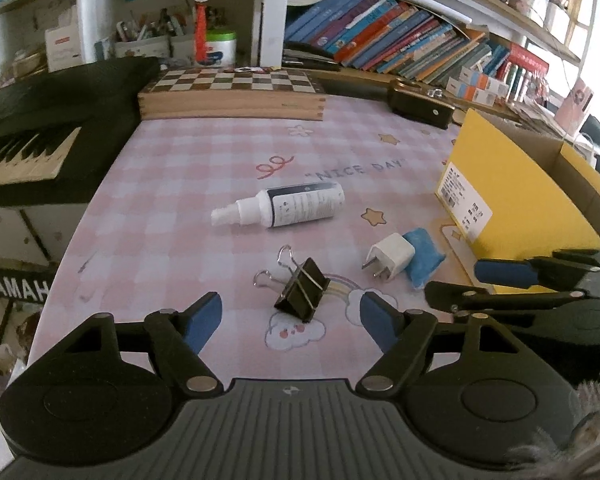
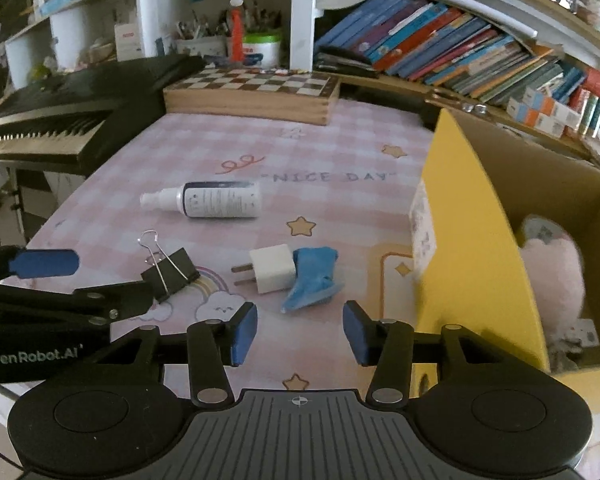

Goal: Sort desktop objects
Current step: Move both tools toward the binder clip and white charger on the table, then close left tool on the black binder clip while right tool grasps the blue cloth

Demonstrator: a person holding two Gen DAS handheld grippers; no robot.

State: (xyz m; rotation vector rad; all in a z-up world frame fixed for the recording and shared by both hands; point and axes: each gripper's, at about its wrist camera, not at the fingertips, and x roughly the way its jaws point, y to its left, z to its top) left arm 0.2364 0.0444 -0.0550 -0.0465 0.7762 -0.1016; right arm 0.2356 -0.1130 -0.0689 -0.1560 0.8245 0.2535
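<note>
Pink checked counter: binder clip between the spread, empty left claw; right claw open and empty, short of charger plug and blue cloth; spray bottle beyond.

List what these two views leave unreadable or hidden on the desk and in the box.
- Spray bottle label: print too small, both views.
- Yellow box interior: left wrist view shows only its outer wall; right wrist view cuts it off at the edge.
- Pink plush: partly hidden by the box wall.
- Blue cloth: partly behind the charger plug, left wrist view.
</note>
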